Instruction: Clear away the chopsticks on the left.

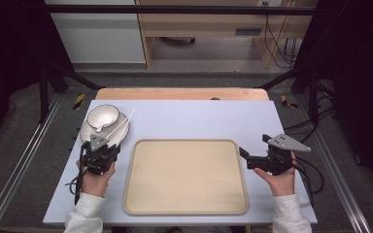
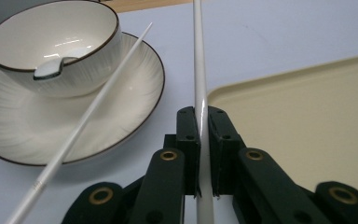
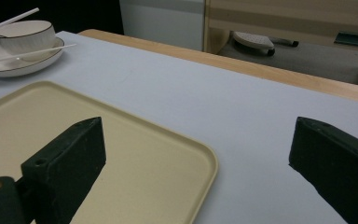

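Note:
A white bowl point(image 2: 51, 42) with a dark rim stands on a matching plate point(image 2: 135, 93) at the table's back left; a white spoon point(image 2: 50, 69) rests inside it. One white chopstick point(image 2: 91, 114) lies slanted across the plate. My left gripper point(image 2: 200, 116) is shut on a second white chopstick point(image 2: 198, 56), which points away past the plate. In the high view the left gripper point(image 1: 108, 145) sits just in front of the plate point(image 1: 88, 132). My right gripper point(image 1: 255, 145) is at the tray's right edge, open, with nothing between its jaws point(image 3: 196, 128).
A large beige tray point(image 1: 185, 177) lies in the middle of the pale blue table top point(image 1: 199, 119), with nothing on it. The table's wooden back edge point(image 1: 179, 93) runs behind. Black frame posts stand at both sides.

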`<state>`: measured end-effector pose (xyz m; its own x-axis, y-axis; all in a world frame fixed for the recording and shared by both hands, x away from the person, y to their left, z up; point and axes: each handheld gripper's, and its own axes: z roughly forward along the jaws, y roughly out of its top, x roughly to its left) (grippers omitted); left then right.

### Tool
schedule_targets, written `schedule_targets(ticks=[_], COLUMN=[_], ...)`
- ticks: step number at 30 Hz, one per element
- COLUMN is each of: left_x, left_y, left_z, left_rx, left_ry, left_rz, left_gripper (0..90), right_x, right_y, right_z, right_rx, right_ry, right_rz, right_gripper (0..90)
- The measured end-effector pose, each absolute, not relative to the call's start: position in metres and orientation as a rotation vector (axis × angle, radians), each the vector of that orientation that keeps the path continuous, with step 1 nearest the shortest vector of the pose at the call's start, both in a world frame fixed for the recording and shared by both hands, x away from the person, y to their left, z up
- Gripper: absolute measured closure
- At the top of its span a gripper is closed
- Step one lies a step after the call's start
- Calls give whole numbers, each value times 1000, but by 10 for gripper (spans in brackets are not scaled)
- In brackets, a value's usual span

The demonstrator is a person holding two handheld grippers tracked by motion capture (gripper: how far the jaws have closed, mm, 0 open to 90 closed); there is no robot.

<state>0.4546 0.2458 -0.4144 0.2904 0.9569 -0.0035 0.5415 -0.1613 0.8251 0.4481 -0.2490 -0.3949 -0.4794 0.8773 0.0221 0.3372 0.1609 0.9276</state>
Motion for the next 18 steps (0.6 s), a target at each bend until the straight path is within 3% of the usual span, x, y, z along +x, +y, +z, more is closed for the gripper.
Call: schedule_targets(ticks=[18], left_x=[404], left_y=[215], left_z=[-433], left_rx=[1664], left_ry=[1444], left_rz=[674], left_gripper=[842], right_x=[448], right_y=[-248], right_z=[-395], right_rx=[1148], right_ry=[1908], right_rz=[1324], right_gripper=[42])
